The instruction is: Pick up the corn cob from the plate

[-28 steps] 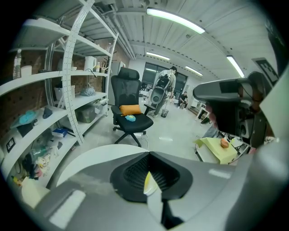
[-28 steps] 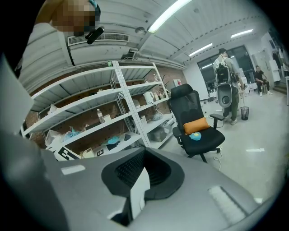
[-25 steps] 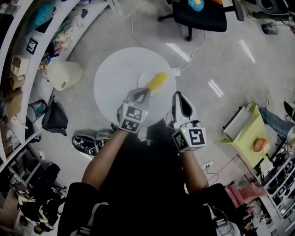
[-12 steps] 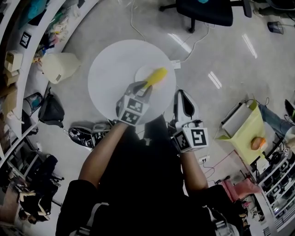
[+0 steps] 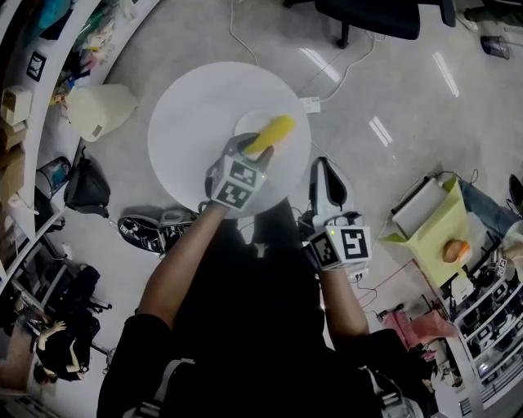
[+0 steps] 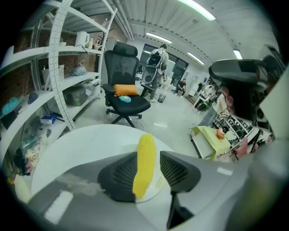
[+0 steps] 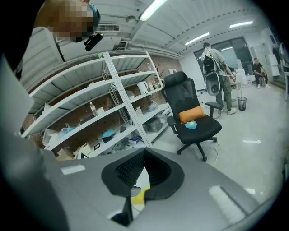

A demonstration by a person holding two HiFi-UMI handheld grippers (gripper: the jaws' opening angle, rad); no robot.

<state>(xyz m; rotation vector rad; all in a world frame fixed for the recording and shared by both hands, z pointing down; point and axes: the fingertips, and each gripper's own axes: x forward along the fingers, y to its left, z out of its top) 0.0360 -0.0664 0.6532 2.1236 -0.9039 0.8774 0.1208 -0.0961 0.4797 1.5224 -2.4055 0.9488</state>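
The yellow corn cob [image 5: 270, 133] lies on a small white plate [image 5: 245, 124] at the right side of the round white table [image 5: 192, 122]. My left gripper [image 5: 249, 147] reaches over the plate with the cob between its jaws. In the left gripper view the cob [image 6: 145, 162] runs lengthwise between the dark pads [image 6: 118, 173], a gap shows on its right side, and the plate [image 6: 156, 190] is under it. These jaws have just been opening. My right gripper [image 5: 320, 167] hangs off the table's right edge, shut and empty [image 7: 145, 153]; below it a bit of the cob [image 7: 139, 195] shows.
White shelving [image 5: 33, 82] curves along the left, with a pale container [image 5: 98, 110], a bag [image 5: 86, 184] and a shoe [image 5: 147, 233] on the floor. A black office chair [image 5: 368, 20] stands beyond the table. A cable and plug [image 5: 309, 104] lie nearby. A yellow-green box [image 5: 437, 233] sits right.
My left gripper has sunk toward the plate with the cob, and its jaws have spread from a tight grip. The right gripper has dropped slightly.
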